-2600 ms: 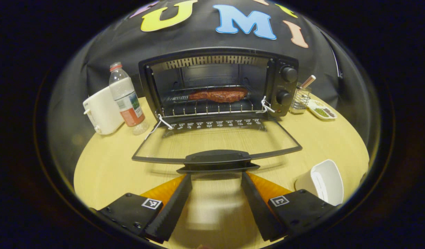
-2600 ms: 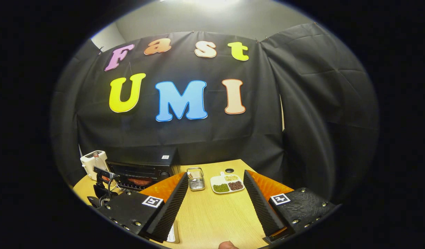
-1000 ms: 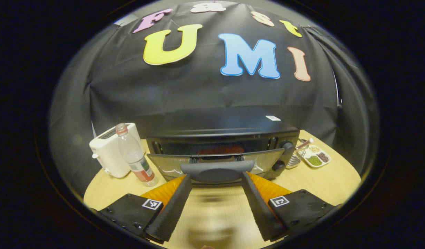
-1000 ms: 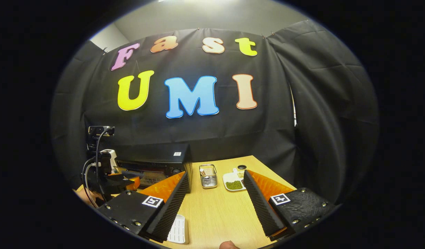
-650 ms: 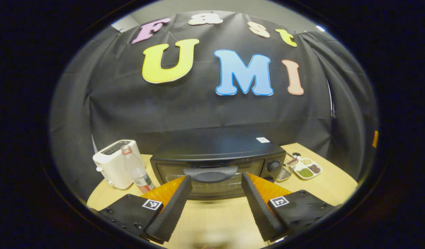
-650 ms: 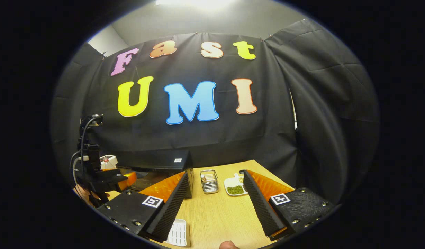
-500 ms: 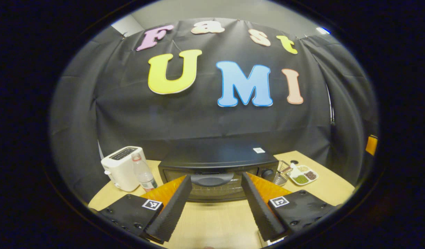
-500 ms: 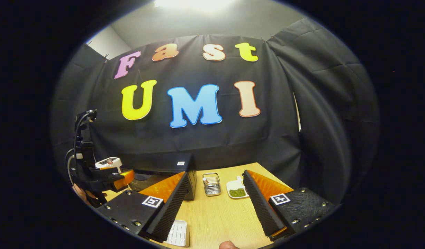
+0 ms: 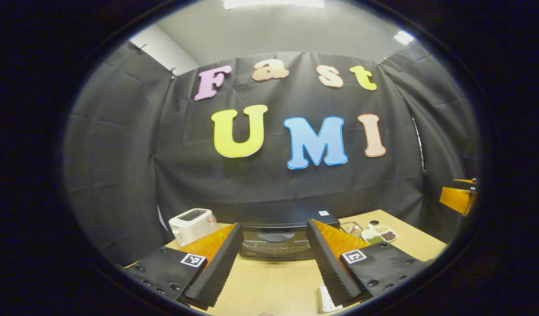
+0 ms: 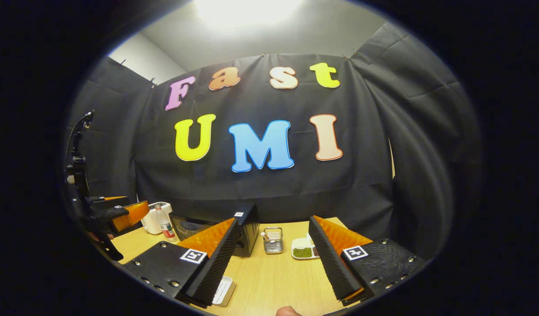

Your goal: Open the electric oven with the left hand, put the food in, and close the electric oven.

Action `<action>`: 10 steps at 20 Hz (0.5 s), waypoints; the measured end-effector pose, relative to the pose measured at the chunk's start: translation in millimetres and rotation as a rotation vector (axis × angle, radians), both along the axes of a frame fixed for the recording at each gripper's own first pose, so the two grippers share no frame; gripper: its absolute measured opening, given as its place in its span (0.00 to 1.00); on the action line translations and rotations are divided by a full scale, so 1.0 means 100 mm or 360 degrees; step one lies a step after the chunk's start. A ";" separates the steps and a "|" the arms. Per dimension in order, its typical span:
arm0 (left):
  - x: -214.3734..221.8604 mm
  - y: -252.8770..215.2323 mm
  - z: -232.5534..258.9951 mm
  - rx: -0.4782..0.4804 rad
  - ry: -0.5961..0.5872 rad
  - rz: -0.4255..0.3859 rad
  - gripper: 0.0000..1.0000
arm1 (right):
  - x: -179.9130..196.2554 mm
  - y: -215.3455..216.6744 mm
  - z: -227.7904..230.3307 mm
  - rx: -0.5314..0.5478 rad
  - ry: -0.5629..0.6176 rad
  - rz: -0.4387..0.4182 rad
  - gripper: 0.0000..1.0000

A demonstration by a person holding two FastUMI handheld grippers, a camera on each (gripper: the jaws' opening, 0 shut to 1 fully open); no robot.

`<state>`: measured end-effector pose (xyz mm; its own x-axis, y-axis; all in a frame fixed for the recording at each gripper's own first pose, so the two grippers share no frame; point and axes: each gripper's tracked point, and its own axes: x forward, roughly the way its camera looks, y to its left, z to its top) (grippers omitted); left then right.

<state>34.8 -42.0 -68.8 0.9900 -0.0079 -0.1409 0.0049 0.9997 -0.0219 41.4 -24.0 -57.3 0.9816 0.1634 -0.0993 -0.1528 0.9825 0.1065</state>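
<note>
1. Left gripper [image 9: 274, 263] has its two black fingers spread apart with nothing between them, and it hangs above the wooden table [image 9: 274, 285].
2. Right gripper [image 10: 274, 259] also has its fingers spread apart and holds nothing.
3. From the right gripper view, the left gripper [image 10: 120, 213] shows far off at the left side, up above the table.
4. Each gripper has a small white square tag with a black pattern on it; the pattern holds no words to read.
5. The electric oven [image 9: 276, 237] sits at the back of the table, against the black cloth wall.
6. Its door is shut, and the door handle [image 9: 276, 237] faces the left gripper.
7. The oven's long side runs left to right across the left gripper view.
8. A small white sticker [image 9: 324, 213] sits on the oven's top, too small to read.
9. The food inside cannot be made out through the door.
10. A white toaster [image 9: 191, 224] stands just left of the oven.
11. A bottle [image 10: 166, 228] with a red cap stands beside the toaster in the right gripper view; its label is too small to read.
12. A wire basket [image 10: 273, 240] and a white dish [image 10: 302, 250] with green bits stand on the oven's other side.
</note>
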 end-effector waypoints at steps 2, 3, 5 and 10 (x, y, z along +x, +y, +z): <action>-0.17 0.04 0.10 -0.0005 -0.0023 0.0035 0.90 | -0.06 -0.07 0.06 -0.0015 -0.0021 0.0007 0.97; -0.25 0.07 0.14 0.0001 -0.0032 0.0049 0.97 | -0.10 -0.10 0.10 -0.0021 -0.0038 0.0009 0.97; -0.38 0.13 0.22 0.0016 -0.0042 0.0059 0.97 | -0.15 -0.13 0.16 -0.0039 -0.0065 0.0005 0.97; -0.65 0.35 0.30 0.0026 -0.0053 0.0051 1.00 | -0.30 -0.18 0.30 -0.0054 -0.0099 -0.0042 0.97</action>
<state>-30.4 -6.6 -38.4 0.9939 0.0261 -0.1074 -0.0269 0.9996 -0.0059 11.1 -42.5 -27.6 0.9899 0.1351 -0.0433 -0.1322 0.9891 0.0643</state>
